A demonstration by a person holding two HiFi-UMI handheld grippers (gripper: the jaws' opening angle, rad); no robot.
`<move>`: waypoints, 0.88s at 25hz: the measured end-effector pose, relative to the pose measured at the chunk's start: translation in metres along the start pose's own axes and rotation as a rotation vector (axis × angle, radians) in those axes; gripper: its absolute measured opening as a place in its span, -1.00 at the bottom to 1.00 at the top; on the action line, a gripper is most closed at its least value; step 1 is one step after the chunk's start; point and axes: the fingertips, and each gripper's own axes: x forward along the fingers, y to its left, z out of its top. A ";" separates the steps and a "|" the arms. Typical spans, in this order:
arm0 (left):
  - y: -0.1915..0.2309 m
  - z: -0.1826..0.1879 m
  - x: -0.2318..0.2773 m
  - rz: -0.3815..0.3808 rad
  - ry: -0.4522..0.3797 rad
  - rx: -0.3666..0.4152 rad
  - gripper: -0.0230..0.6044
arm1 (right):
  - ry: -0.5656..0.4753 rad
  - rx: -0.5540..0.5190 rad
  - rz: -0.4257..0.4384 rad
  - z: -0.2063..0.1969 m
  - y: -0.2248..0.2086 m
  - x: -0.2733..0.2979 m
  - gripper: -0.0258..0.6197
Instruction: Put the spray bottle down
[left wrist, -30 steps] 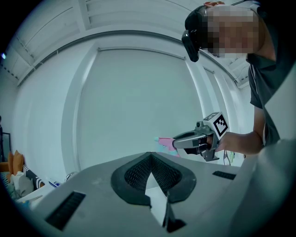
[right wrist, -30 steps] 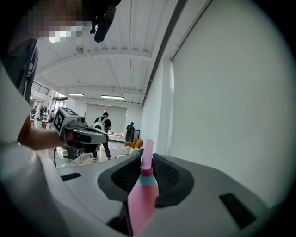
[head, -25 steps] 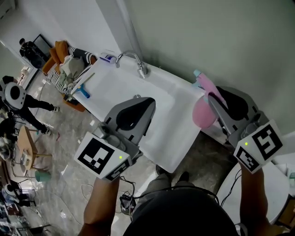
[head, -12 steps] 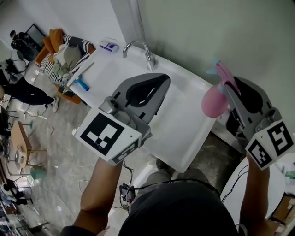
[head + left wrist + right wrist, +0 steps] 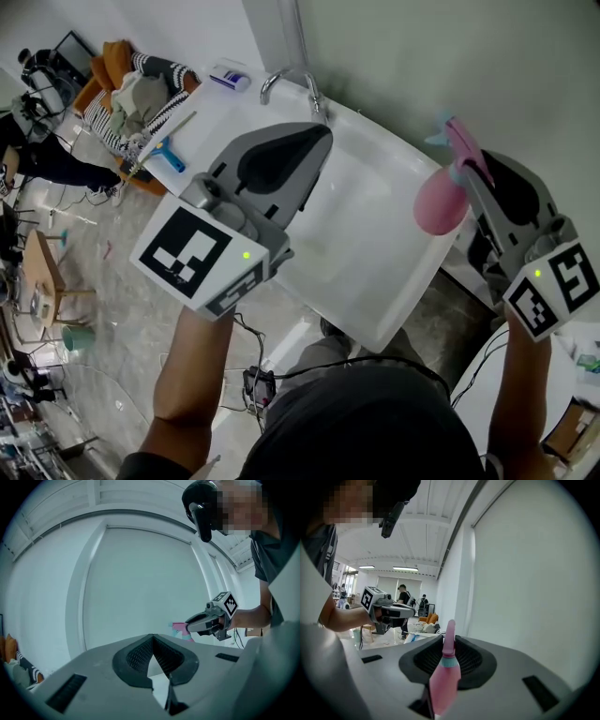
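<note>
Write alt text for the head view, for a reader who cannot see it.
The right gripper holds a pink spray bottle in the air over the right edge of a white sink, close to the wall. The left gripper, empty with its jaws together, hangs over the sink near the faucet.

A wide bare stretch of the white sink [image 5: 375, 253] is seen lying open between the two grippers, and a hand could be passed down there. The far rim is blocked by the faucet [image 5: 292, 82], the sink's left part is covered by the left gripper [image 5: 314, 141], and the wall [image 5: 450, 66] is found close beside the right gripper [image 5: 469, 173] and the spray bottle [image 5: 439, 202] clamped in it. The counter at far left is partly taken up by a squeegee [image 5: 167, 155] and a small white box [image 5: 230, 78].
</note>
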 end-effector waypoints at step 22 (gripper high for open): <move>-0.009 -0.026 0.043 0.066 0.062 -0.065 -0.91 | 0.019 0.031 0.160 -0.041 -0.034 0.064 -0.66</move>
